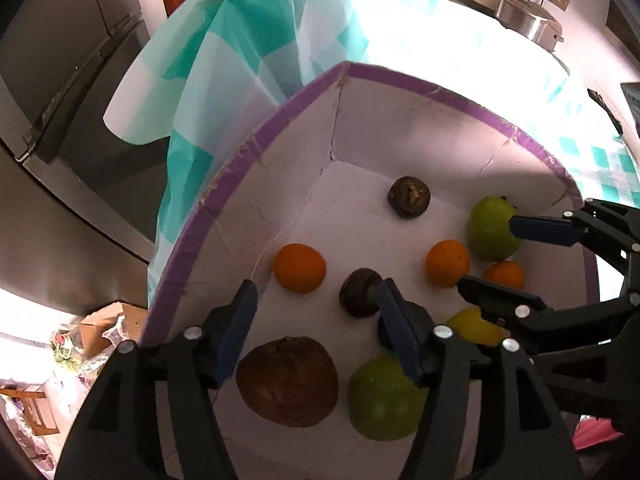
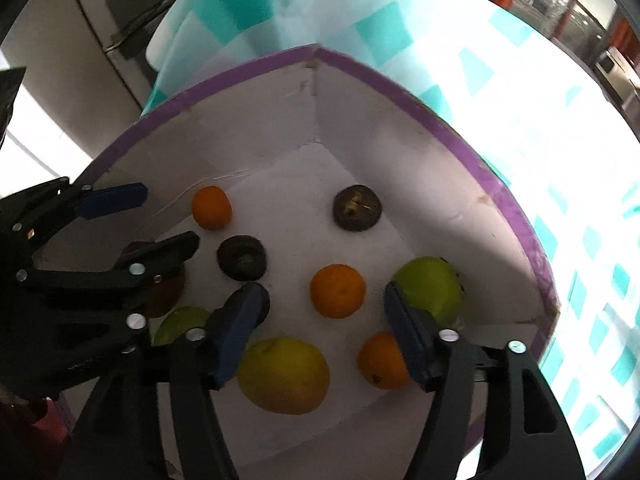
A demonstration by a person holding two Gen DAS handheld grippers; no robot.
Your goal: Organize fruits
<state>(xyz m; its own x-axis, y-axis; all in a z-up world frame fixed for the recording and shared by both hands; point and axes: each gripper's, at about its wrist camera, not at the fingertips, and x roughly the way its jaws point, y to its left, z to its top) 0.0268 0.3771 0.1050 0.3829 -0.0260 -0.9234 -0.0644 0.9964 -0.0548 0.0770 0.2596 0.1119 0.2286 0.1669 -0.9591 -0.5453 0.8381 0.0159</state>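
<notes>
Left tool (image 1: pixel 316 320) spread wide, holding nothing, over a large brown fruit (image 1: pixel 287 381) and green apple (image 1: pixel 384 398) in the purple-rimmed white box (image 1: pixel 240 156). Right tool (image 2: pixel 324 332) also wide and unloaded, above a yellow-green apple (image 2: pixel 285 376) and an orange (image 2: pixel 338 290). Box sits on the checkered table (image 2: pixel 520 92).

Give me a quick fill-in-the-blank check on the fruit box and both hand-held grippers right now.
1. The box has a rim taped in ____.
2. The number of orange fruits inside is ____.
3. The left hand-held gripper and right hand-held gripper both have jaws that are ____.

Missing words: purple; three; open
</notes>
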